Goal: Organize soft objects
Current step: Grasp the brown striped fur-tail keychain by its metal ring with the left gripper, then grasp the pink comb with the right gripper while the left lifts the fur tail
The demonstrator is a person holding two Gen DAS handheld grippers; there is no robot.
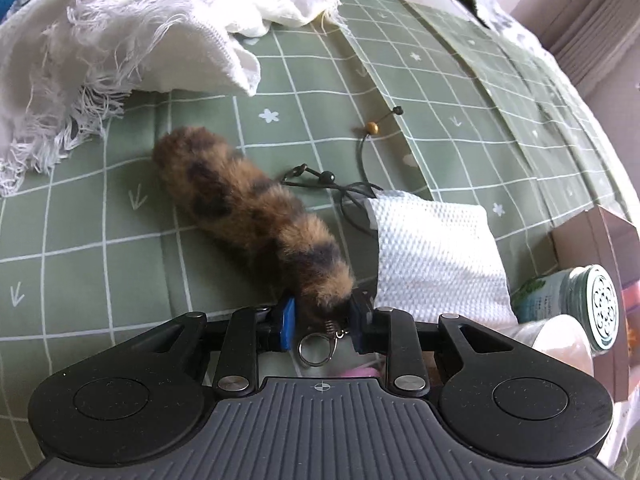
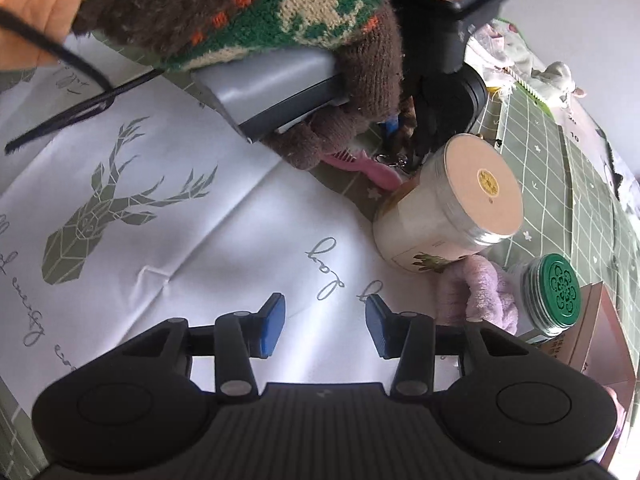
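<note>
Gripping furry tail keychain (image 1: pixel 248 208), left gripper (image 1: pixel 322 320)

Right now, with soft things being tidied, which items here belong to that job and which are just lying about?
Belongs to the job:
- furry tail keychain, its near end between the left gripper jaws
- white fringed cloth
- folded paper towel
- lilac fluffy cloth

Just lying about:
- cream jar
- green-lidded jar
- beaded cord
- pink comb
</note>
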